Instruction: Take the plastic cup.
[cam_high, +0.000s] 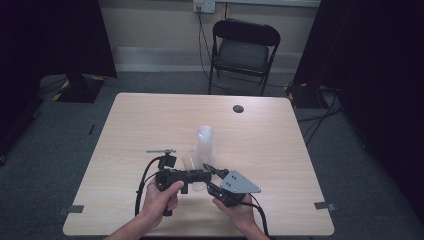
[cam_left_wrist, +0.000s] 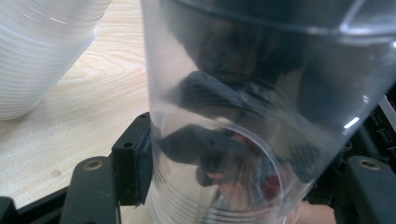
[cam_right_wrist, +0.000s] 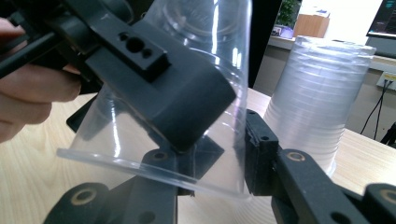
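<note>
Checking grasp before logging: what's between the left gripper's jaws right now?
A single clear plastic cup, lying tilted, sits between the left gripper's jaws in the left gripper view. The stack of cups stands apart on the table.

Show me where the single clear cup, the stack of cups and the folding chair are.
single clear cup (cam_left_wrist: 243, 116), left gripper view, on its side wall.
stack of cups (cam_right_wrist: 317, 93), right gripper view, on its ribbed side.
folding chair (cam_high: 243, 52), high view, on its seat.
</note>
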